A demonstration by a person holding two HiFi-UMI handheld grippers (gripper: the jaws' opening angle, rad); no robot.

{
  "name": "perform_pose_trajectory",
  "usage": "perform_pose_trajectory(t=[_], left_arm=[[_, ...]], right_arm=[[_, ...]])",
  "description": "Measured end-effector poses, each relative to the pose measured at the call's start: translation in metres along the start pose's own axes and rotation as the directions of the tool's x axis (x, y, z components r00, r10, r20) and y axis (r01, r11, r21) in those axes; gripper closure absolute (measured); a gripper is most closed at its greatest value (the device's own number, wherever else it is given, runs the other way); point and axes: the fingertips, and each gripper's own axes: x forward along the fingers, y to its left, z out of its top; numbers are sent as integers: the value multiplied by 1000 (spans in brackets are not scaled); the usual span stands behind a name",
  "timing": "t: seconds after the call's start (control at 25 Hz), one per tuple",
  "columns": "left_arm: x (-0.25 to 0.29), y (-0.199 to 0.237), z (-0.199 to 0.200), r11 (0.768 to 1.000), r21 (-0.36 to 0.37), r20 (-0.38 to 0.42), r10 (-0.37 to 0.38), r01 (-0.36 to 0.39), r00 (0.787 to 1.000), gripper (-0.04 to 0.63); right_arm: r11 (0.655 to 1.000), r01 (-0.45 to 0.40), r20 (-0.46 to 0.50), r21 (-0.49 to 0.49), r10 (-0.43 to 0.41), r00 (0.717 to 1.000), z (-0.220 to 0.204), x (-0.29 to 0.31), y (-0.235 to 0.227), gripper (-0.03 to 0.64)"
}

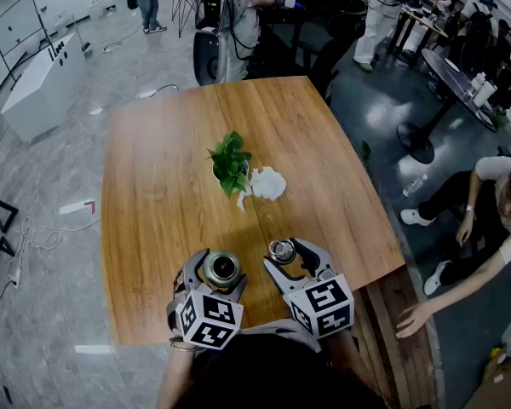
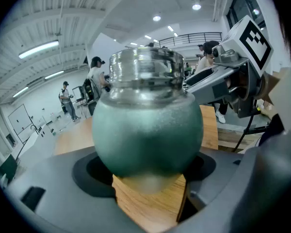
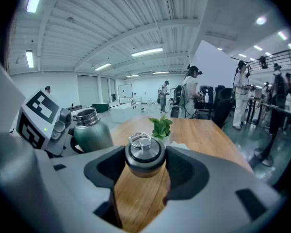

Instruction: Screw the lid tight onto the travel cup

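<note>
Nearest to my eyes, at the bottom of the head view, are two black-and-white cubes: the left marker cube [image 1: 209,318] on my left tongs [image 1: 222,262] and the right marker cube [image 1: 322,305] on my right tongs [image 1: 288,252].

Between the jaws of my left tongs stands the travel cup [image 2: 148,130]. It has a round, dark green body and a bare steel threaded neck, and its mouth is open and uncapped. It is upright near the front edge of the table [image 1: 170,169]. Both jaws press against its sides, so I have it clamped.

Just to its right, apart from it, is the lid [image 3: 145,154], a grey steel cap with a small ring on top, sitting right way up. My right tongs are spread wide, with one jaw on either side of the lid. The jaws are close to it but not squeezing it. The two tongs lie side by side, both tilted down toward the wood.

Farther out, near the middle of the table, is a small leafy green plant [image 1: 230,164], with a white crumpled wad [image 1: 268,183] just beside it on the right.

Past the table's right edge a person [image 1: 494,203] sits low on the grey floor [image 1: 60,313], one hand stretched toward the table's near corner. At the far end of the room several people stand among chairs and equipment. A white cabinet [image 1: 38,83] stands off to the left.
</note>
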Motion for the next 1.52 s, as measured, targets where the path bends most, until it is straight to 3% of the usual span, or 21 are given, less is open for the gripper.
perform_pose_trajectory(t=[0.6, 0.72, 0.88, 1.0, 1.08, 1.28, 1.4, 1.52], left_arm=[[6, -1, -10, 1000, 1, -25, -31, 31, 999, 205], [8, -3, -10, 998, 16, -28, -58, 58, 998, 204], [12, -13, -10, 986, 87, -44, -137, 140, 990, 205], [13, -28, -10, 962, 136, -63, -229, 236, 971, 204], [14, -39, -10, 939, 161, -74, -296, 304, 952, 204], [11, -66, -9, 856, 267, -130, -423, 442, 897, 206], [6, -77, -9, 806, 326, -162, -466, 493, 870, 205], [4, -81, -10, 777, 358, -182, -486, 518, 855, 205]], right_arm=[[998, -53, 27, 33, 52, 998, 6, 5, 6, 345], [995, -104, 36, 5, 104, 994, 10, 3, 9, 345], [980, -200, 67, -20, 201, 977, 20, -2, 17, 345], [953, -301, 106, -34, 303, 947, 31, -11, 29, 345], [922, -383, 129, -60, 388, 913, 39, -19, 40, 345], [825, -544, 126, -152, 562, 817, 49, -34, 69, 344], [791, -578, 66, -203, 600, 798, 43, -34, 80, 345], [769, -602, 41, -215, 623, 781, 41, -34, 85, 344]])
